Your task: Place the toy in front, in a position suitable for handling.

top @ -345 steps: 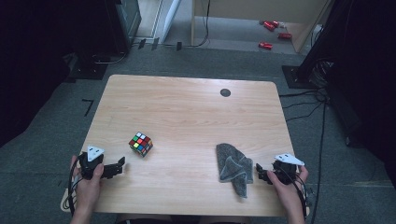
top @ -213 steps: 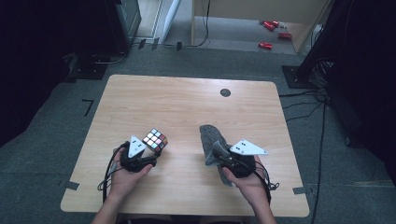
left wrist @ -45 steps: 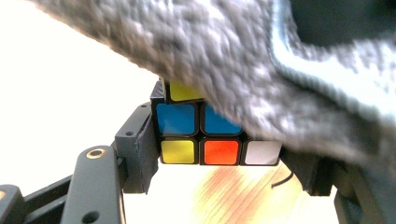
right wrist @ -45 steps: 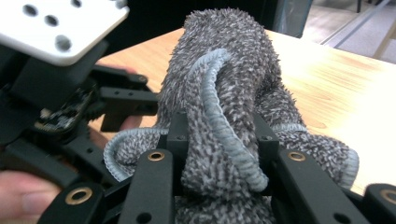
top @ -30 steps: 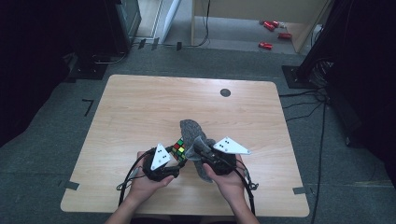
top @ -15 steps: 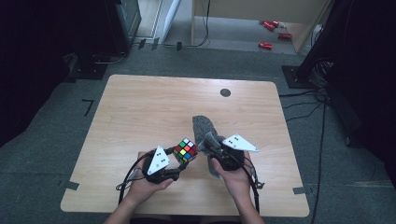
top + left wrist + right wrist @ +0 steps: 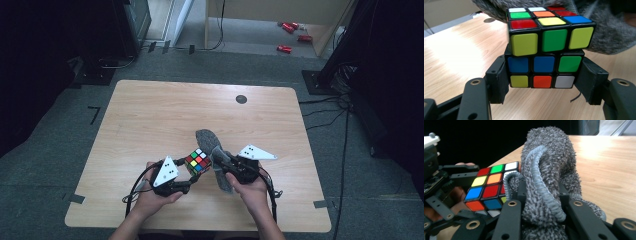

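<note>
A scrambled Rubik's cube [image 7: 198, 161] hangs just above the table's near middle, with my left gripper [image 7: 191, 175] shut on its lower layers. The left gripper view shows the cube [image 7: 543, 50] between both pads [image 7: 499, 80], its top layer twisted slightly. My right gripper [image 7: 221, 161] is shut on a grey fuzzy cloth [image 7: 206, 137], and its jaws have just tightened a little. In the right gripper view the cloth [image 7: 549, 157] bunches up between the jaws of my right gripper [image 7: 541, 195] and touches the right side of the cube [image 7: 491, 187]. The cloth [image 7: 604, 32] hangs behind the cube.
The wooden table [image 7: 150, 115] has a dark round hole [image 7: 241, 99] near its far edge. Cables trail from both grippers over the near edge. Grey floor surrounds the table, with red objects [image 7: 285, 48] far behind.
The cloth has slid rightward off the cube, and the cube's coloured top face now shows. The right hand has shifted slightly right and toward the near edge. The left hand has barely moved.
</note>
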{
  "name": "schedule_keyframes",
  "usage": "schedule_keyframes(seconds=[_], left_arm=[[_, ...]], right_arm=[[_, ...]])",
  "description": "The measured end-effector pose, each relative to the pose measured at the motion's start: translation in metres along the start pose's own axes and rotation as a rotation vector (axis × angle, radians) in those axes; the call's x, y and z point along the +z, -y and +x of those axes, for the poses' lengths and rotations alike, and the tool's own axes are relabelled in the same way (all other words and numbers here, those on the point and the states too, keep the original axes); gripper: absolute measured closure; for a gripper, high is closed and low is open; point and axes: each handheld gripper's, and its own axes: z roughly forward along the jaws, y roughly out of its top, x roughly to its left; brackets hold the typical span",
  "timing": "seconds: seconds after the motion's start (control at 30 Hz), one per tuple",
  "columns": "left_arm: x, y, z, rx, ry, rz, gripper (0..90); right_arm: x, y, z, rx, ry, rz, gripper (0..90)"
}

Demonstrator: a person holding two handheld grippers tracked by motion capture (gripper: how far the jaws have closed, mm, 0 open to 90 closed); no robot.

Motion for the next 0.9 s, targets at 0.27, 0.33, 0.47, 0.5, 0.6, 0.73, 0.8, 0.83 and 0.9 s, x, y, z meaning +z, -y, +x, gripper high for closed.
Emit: schedule_keyframes(seconds=[0.27, 0.33, 0.47, 0.5, 0.6, 0.73, 0.8, 0.83, 0.9], left_arm=[[0.001, 0.001, 0.002, -0.004, 0.000, 0.010, 35.5], [0.001, 0.001, 0.002, -0.004, 0.007, 0.010, 35.5], [0.003, 0.001, 0.000, 0.018, 0.004, 0.041, 35.5], [0.005, 0.002, -0.002, 0.034, -0.001, 0.054, 35.5], [0.009, 0.002, -0.008, 0.057, -0.006, 0.072, 35.5], [0.007, 0.002, -0.009, 0.074, -0.024, 0.075, 35.6], [0.005, 0.002, -0.006, 0.065, -0.024, 0.066, 35.6], [0.004, 0.002, -0.005, 0.060, -0.026, 0.059, 35.6], [0.003, 0.002, -0.003, 0.044, -0.023, 0.048, 35.6]], right_arm=[[0.003, 0.002, 0.003, -0.012, 0.015, 0.019, 74.1], [0.001, 0.001, 0.002, -0.014, 0.031, 0.014, 73.8], [-0.007, -0.007, 0.016, -0.088, 0.075, -0.035, 73.7], [-0.007, -0.010, 0.023, -0.124, 0.068, -0.041, 73.7], [0.000, -0.012, 0.049, -0.192, -0.017, -0.014, 73.6], [0.012, -0.005, 0.059, -0.232, -0.009, 0.020, 73.3], [0.010, -0.005, 0.048, -0.199, 0.039, 0.022, 73.2], [0.008, -0.005, 0.042, -0.180, 0.068, 0.019, 73.2], [0.004, -0.005, 0.030, -0.125, 0.104, 0.017, 73.1]])
